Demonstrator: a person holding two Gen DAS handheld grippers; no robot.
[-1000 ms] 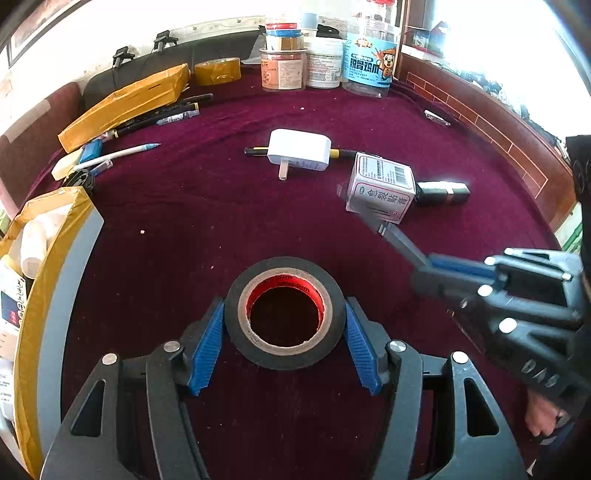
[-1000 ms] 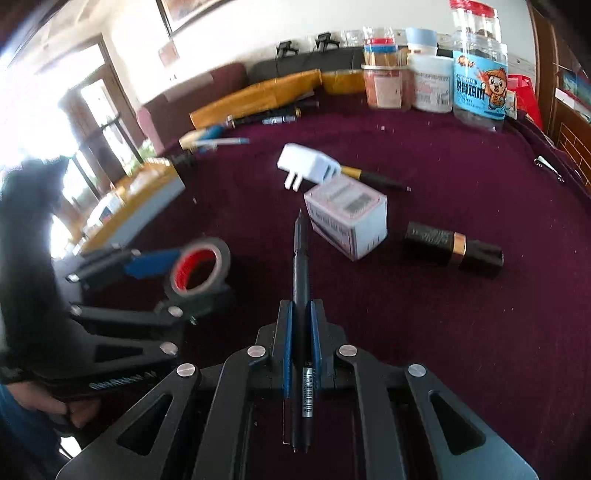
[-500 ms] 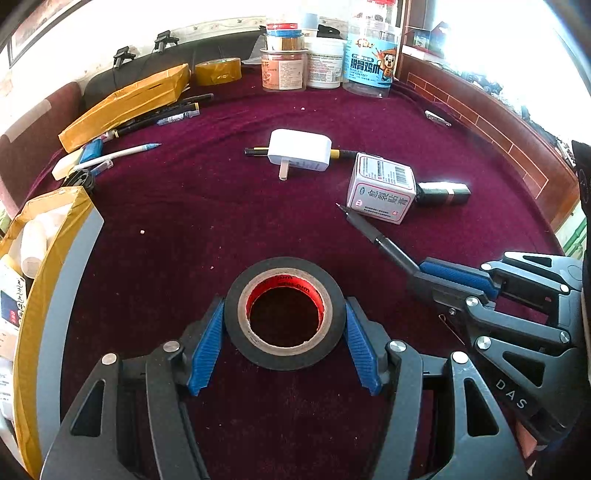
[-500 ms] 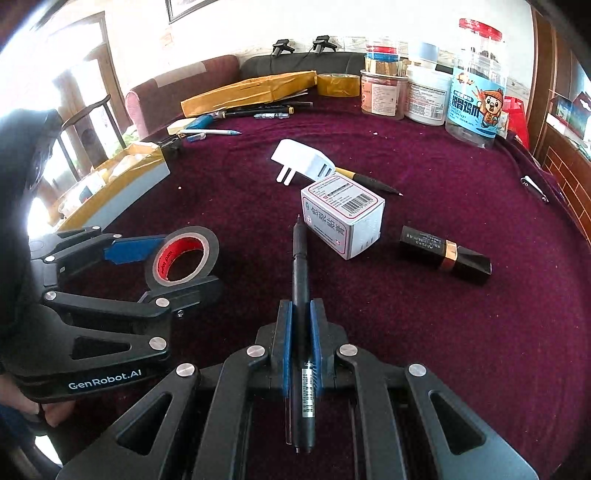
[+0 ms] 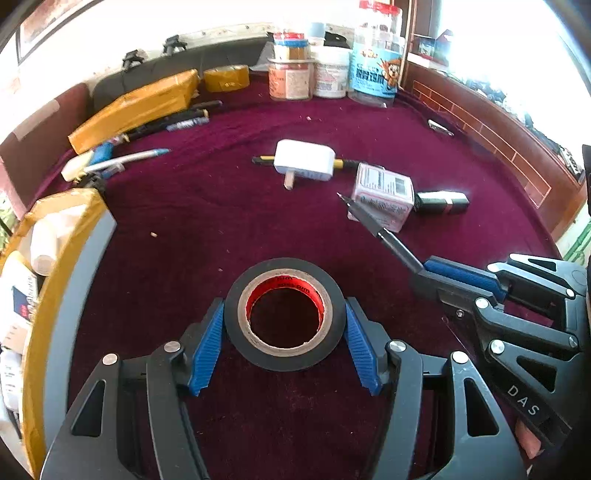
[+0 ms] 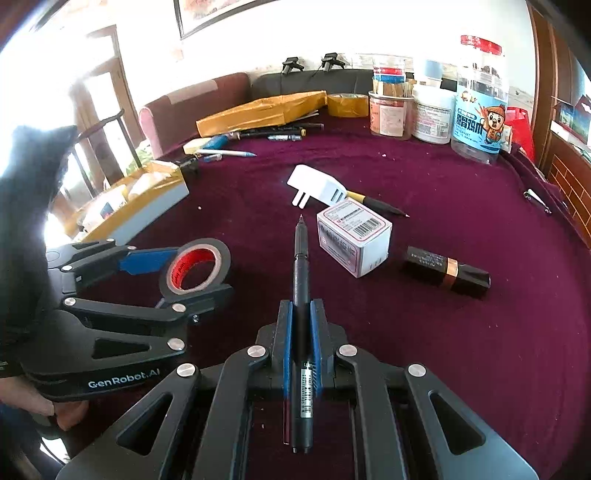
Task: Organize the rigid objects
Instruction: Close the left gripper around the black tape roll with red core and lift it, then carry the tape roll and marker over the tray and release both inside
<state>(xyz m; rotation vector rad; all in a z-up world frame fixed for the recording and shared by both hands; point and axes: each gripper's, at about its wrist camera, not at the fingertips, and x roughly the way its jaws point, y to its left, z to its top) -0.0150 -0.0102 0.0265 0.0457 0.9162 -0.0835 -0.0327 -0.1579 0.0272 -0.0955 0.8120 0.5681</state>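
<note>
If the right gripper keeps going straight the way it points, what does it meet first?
Probably bare tablecloth: the held pen leads the right gripper, its tip aimed between the white plug adapter and small white box. Depth is unclear.

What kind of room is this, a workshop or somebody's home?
Most likely a home living room: a sofa stands behind the table, a framed picture hangs on the wall, and food jars stand on the maroon tablecloth.

White box point(image 6: 354, 236) blocks ahead; left cloth point(image 5: 177, 221) open.
</note>
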